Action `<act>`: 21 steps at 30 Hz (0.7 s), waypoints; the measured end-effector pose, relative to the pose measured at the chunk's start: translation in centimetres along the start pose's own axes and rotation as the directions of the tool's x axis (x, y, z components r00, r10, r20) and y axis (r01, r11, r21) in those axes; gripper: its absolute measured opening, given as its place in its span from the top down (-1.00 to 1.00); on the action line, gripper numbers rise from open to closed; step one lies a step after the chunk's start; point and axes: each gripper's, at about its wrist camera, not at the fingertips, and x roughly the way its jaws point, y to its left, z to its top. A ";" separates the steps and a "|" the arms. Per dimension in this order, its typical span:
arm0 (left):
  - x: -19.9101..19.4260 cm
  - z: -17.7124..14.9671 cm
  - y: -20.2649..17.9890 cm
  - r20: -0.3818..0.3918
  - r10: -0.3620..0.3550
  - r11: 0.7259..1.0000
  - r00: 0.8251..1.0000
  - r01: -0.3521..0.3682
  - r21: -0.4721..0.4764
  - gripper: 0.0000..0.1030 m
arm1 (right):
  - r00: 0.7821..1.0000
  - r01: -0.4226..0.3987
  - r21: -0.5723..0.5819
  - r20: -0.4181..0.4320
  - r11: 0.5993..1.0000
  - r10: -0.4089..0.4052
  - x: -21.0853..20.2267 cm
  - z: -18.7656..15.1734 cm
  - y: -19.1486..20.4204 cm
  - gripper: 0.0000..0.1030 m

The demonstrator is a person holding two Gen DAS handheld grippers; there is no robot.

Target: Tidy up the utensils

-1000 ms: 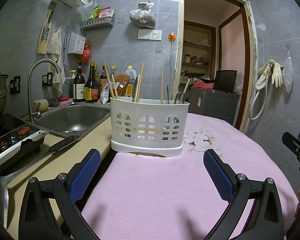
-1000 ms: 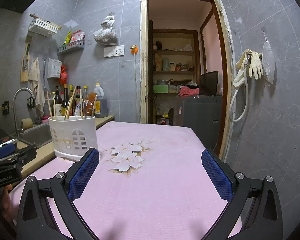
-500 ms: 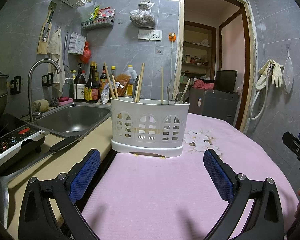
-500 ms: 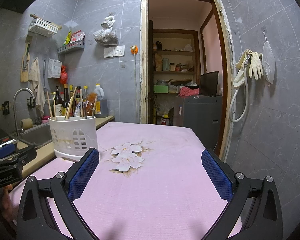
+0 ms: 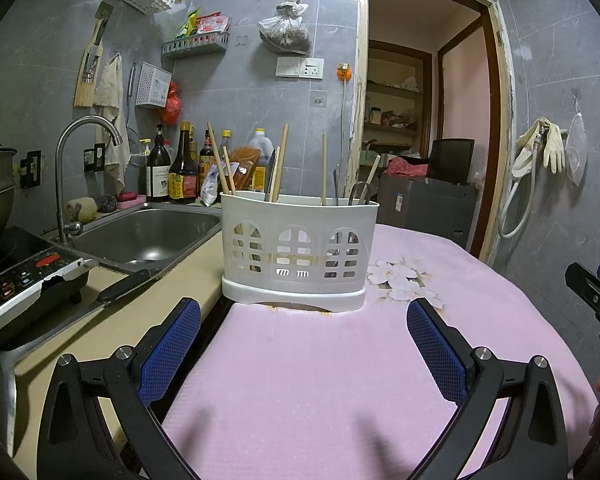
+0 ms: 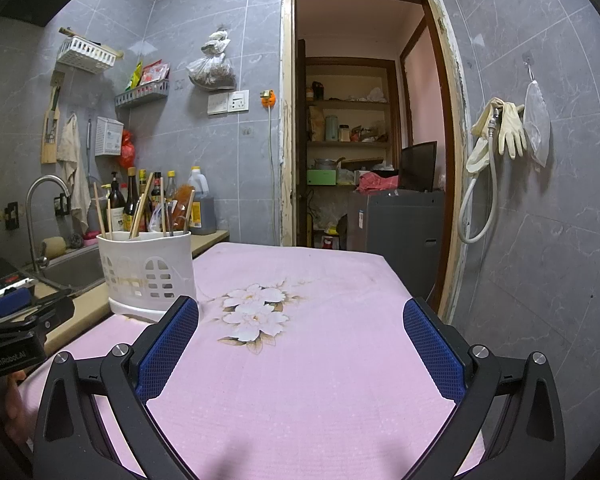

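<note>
A white slotted utensil caddy [image 5: 298, 254] stands on the pink tablecloth [image 5: 320, 368], straight ahead of my left gripper [image 5: 303, 322]. Wooden chopsticks [image 5: 278, 168] and some metal utensils [image 5: 360, 191] stick up out of it. The left gripper is open and holds nothing, a short way in front of the caddy. My right gripper [image 6: 300, 320] is also open and empty, hovering over the flower print [image 6: 256, 312]; the caddy [image 6: 148, 276] sits to its left. The other gripper's body shows at the edge of each view.
To the left lie a steel sink [image 5: 148, 236] with a tap [image 5: 80, 152], an induction cooker [image 5: 24, 276] and a black-handled knife [image 5: 120, 286] on the counter. Sauce bottles [image 5: 180, 172] line the wall. A doorway [image 6: 364, 140] and a grey cabinet [image 6: 396, 224] stand behind the table.
</note>
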 end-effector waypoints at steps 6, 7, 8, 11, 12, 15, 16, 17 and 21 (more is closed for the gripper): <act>0.0 0.0 -0.1 0.000 -0.001 1.000 1.000 0.001 0.000 -0.96 | 1.000 0.000 0.001 -0.001 1.000 0.000 0.0 0.0 0.0 -1.00; 0.1 -0.1 -0.1 -0.002 -0.002 1.000 1.000 0.002 0.000 -0.96 | 1.000 0.000 0.001 -0.001 1.000 0.000 0.0 0.0 0.0 -1.00; 0.2 -0.2 0.0 -0.005 -0.004 1.000 1.000 0.004 0.000 -0.96 | 1.000 -0.001 0.001 0.000 1.000 0.001 0.0 0.0 -0.1 -1.00; 0.3 -0.3 0.0 -0.009 -0.007 1.000 1.000 0.007 -0.001 -0.96 | 1.000 -0.001 0.000 0.000 1.000 0.001 0.0 0.0 -0.1 -1.00; 0.3 -0.3 -0.1 -0.007 -0.004 1.000 1.000 0.004 -0.001 -0.96 | 1.000 -0.001 0.000 0.000 1.000 0.001 0.0 0.0 -0.1 -1.00; 0.6 -0.4 0.0 -0.018 0.000 1.000 1.000 0.000 0.001 -0.96 | 1.000 0.000 0.000 -0.002 1.000 0.000 0.0 0.0 0.0 -1.00; 0.7 -0.4 -0.1 -0.021 0.006 1.000 1.000 -0.006 0.004 -0.96 | 1.000 0.000 0.001 -0.003 1.000 0.000 0.0 0.0 0.0 -1.00; 0.7 -0.4 -0.1 -0.025 0.014 1.000 1.000 -0.014 0.007 -0.96 | 1.000 0.000 0.001 -0.003 1.000 0.000 0.0 0.0 -0.1 -1.00; 1.1 -0.6 0.0 -0.044 0.020 1.000 0.999 -0.020 0.001 -0.96 | 1.000 0.001 0.004 -0.008 1.000 -0.001 -0.1 -0.3 -0.1 -1.00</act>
